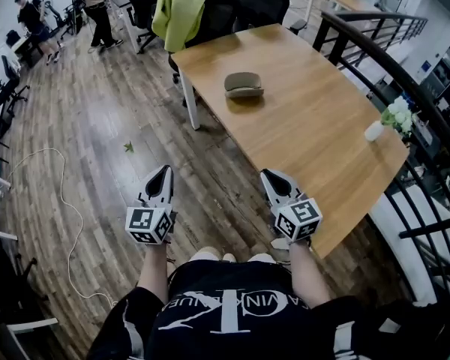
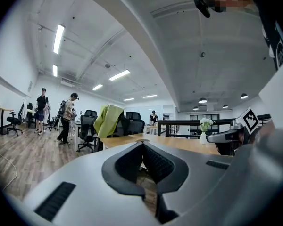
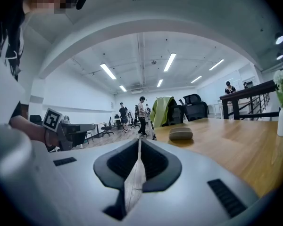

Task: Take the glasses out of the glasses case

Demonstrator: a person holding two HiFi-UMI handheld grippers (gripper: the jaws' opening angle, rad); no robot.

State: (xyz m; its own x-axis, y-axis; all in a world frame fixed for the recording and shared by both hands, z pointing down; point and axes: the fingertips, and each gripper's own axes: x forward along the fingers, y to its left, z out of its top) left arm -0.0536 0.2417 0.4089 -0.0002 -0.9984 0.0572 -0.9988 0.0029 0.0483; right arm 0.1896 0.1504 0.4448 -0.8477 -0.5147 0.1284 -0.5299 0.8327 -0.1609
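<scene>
Both grippers are held low at the near side, with nothing between the jaws. On the left gripper (image 1: 162,175) the jaw tips are seen closed together, over the wooden floor (image 1: 97,126) left of the table (image 1: 322,141). On the right gripper (image 1: 272,178) only a thin slit is left between the jaws, and it is held at the table's near left edge. The glasses case (image 1: 244,85) is seen lying closed on the table's far part, well apart from both grippers. A vase (image 1: 374,131) of white flowers is set at the right edge. A green jacket (image 1: 181,6) is draped over a chair at the far end.
</scene>
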